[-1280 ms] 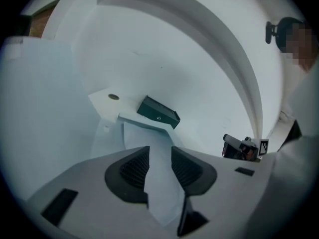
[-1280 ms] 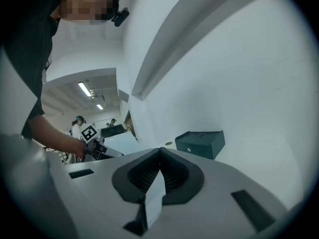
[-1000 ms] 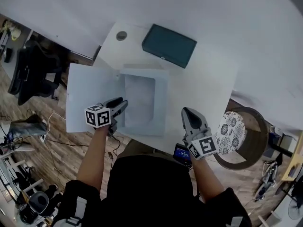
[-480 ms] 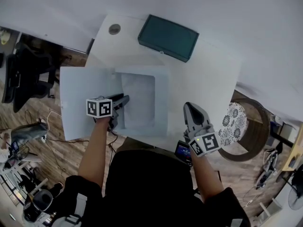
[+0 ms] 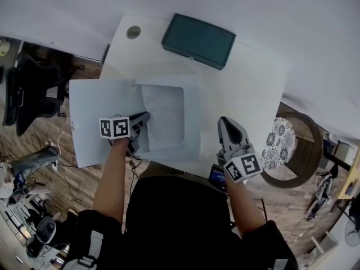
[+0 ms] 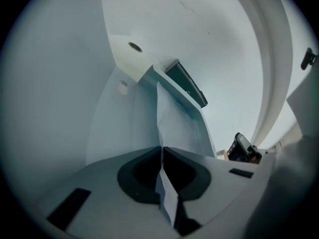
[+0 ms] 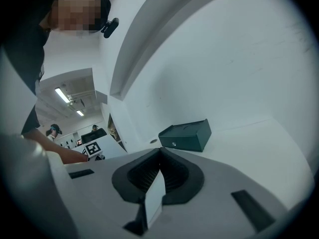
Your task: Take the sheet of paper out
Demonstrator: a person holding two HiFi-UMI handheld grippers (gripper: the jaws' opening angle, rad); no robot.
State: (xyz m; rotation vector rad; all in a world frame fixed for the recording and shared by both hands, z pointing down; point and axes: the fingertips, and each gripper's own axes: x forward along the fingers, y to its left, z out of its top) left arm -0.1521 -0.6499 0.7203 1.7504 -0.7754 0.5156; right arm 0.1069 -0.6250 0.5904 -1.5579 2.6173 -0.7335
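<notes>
Sheet of paper (image 5: 164,117): it lies inside the open white box (image 5: 192,122) on the surface (image 5: 253,94), directly ahead of the person. Its near left edge stands up off the box floor and runs into the left tongs (image 5: 142,120).

Left tongs: the jaws have just been closing and are now pressed together on the thin edge of the sheet. In the left gripper view the paper rises out from between them. Right tongs (image 5: 224,122): jaws together with nothing held, over bare surface just right of the box and clear of it.

The step in hand appears to be securing the pinch before withdrawal. To do it well:
- Keep the pinch firm.
- Raise the nipped edge up over the box wall rather than dragging it sideways, since a single sheet is likely to crease or tear at the grip.
- Draw slowly so the far end peels off the floor.
- The box looks light and may follow the sheet. The right tongs are well placed to steady its rim.

Count, near to far:
- Two tongs.
- One white box, with one lid (image 5: 95,117) laid open to its left.
- One sheet visible inside. Whether more lie beneath cannot be told.
- One teal case (image 5: 198,40) beyond the box.
- One small round disc (image 5: 133,32) at the far left of the surface.
</notes>
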